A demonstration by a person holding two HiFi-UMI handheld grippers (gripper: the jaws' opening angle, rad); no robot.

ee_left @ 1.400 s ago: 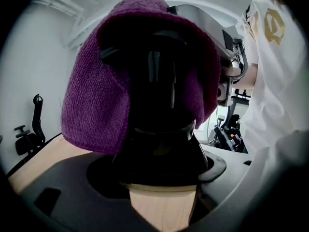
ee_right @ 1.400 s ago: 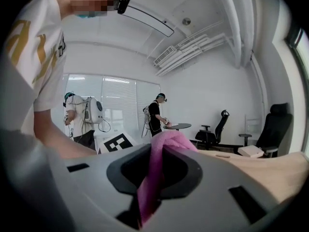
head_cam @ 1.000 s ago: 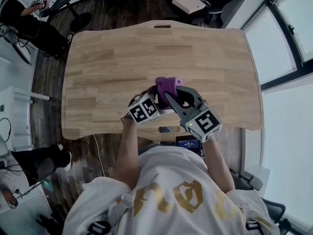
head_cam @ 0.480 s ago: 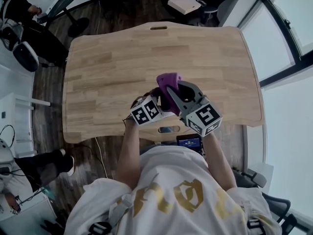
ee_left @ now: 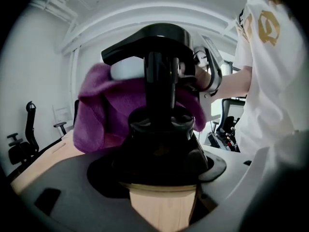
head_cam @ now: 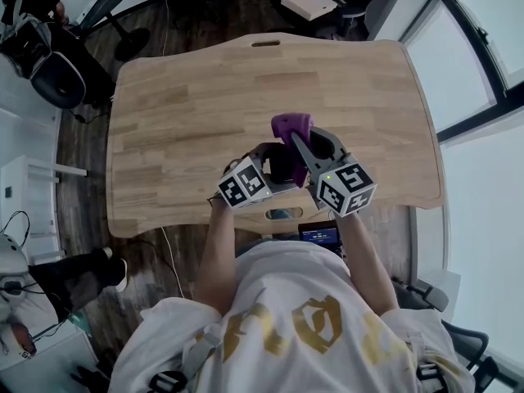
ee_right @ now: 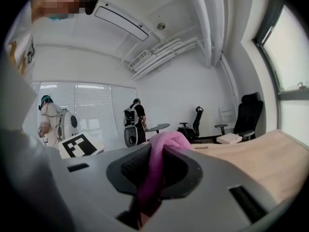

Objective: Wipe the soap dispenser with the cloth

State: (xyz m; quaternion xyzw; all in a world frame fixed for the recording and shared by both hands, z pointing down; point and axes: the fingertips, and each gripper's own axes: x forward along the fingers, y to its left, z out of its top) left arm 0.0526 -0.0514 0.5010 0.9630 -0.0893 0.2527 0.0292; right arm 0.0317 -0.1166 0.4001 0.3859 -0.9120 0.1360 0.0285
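Cloth [ee_right: 161,149], purple, is pinched in a fold between the jaws of the right hand-held gripper [ee_right: 154,175], which are closed tight on it; the fold bulges out just past their tips. The left hand-held gripper [ee_left: 161,178] is clamped round the lower body of a black soap dispenser [ee_left: 161,134], which stands upright between its jaws with its pump head [ee_left: 149,42] at the top. From the left hand-held gripper's side, the cloth lies against the far side of the dispenser's neck, bunched behind it and spilling out to the left, with the right hand-held gripper just behind it on the right.

Seen from above, the two hand-held grippers sit close together, angled towards each other, with the cloth at their meeting point. They are over the near middle of a pale wooden surface [head_cam: 188,97], close to its near edge and the person holding them. Whether the dispenser's base touches the wood can't be made out.

Beyond the right hand-held gripper, across the room, a person wearing a backpack [ee_right: 133,120] stands by a small table, and black office chairs [ee_right: 251,115] stand near the windows.
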